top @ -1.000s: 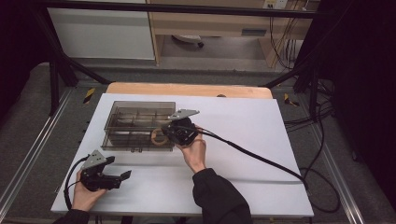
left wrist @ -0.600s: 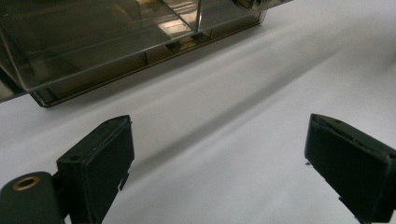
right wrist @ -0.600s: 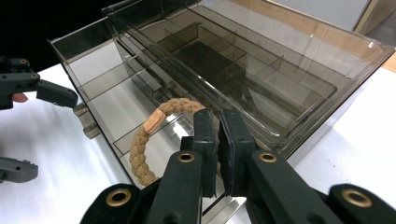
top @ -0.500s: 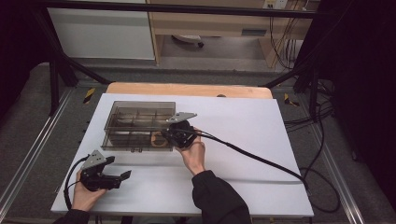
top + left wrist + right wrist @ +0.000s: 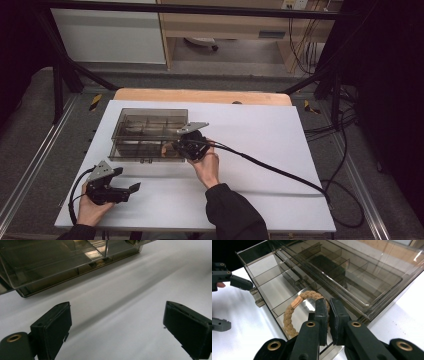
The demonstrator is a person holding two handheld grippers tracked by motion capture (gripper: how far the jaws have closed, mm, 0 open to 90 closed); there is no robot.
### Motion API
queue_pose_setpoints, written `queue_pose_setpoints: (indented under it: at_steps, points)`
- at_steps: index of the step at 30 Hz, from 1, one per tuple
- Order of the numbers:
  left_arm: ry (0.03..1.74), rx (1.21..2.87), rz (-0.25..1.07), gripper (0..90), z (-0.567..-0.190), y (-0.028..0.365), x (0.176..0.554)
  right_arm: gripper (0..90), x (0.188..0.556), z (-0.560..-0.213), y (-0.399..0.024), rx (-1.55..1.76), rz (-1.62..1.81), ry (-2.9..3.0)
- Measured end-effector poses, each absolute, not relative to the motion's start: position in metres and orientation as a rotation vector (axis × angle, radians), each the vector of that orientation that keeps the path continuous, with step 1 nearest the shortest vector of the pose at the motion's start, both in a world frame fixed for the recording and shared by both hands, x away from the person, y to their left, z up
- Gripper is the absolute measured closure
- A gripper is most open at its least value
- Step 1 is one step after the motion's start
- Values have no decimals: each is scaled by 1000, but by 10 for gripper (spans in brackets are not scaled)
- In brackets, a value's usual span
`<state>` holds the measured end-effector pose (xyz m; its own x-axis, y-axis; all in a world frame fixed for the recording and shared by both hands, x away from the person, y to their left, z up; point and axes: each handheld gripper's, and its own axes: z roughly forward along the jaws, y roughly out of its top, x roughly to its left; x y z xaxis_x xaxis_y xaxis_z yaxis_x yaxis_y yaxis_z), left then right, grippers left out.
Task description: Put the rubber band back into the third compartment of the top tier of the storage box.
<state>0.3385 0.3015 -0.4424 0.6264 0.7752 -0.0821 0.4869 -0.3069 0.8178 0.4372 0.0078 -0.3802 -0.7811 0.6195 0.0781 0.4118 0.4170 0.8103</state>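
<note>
A: The braided rope ring (image 5: pixel 294 315) is sitting at the lower centre of the right gripper view, hanging in the near corner compartment of the smoky clear compartment box (image 5: pixel 342 277). What is holding it?

B: The right gripper (image 5: pixel 329 315) is pinching it; its fingers are closed on the ring's right side with hardly a gap between them. In the high view that gripper (image 5: pixel 192 146) is sitting at the box's (image 5: pixel 149 131) lower right corner, just left of the frame's centre.

A: And the lid?

B: It is looking raised, tilting up over the dividers in the right gripper view.

A: What is the other hand doing?

B: The left gripper (image 5: pixel 111 189) is resting at the lower left of the high view, on the white worktop (image 5: pixel 260 125), well apart from the box. Its fingers (image 5: pixel 51 331) are standing wide open with nothing between them.

A: So which step is this?

B: I am judging it as placing the ring into that compartment, or perhaps lifting it out; I cannot tell which. If placing, the next move is calling for the fingers to open and rise clear of the lid's edge without snagging the ring.
</note>
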Motion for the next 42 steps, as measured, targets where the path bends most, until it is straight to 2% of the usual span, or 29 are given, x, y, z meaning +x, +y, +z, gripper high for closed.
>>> queue_pose_setpoints:
  at_steps: [12,21,28,29,35,42]
  points:
    - [994,1971,413,78,-442,301,338,764,436,-377,6,892,1323,2427]
    - [994,1972,414,78,-442,301,338,647,428,-364,0,858,1334,2427]
    - [995,1971,414,78,-442,302,338,502,421,-354,-14,861,1347,2416]
    - [996,1970,414,78,-443,301,338,502,421,-354,-14,861,1347,2416]
    - [997,1971,413,77,-443,301,338,370,417,-352,-41,912,1372,2387]
    - [997,1975,412,77,-443,301,339,277,414,-354,-68,960,1395,2352]
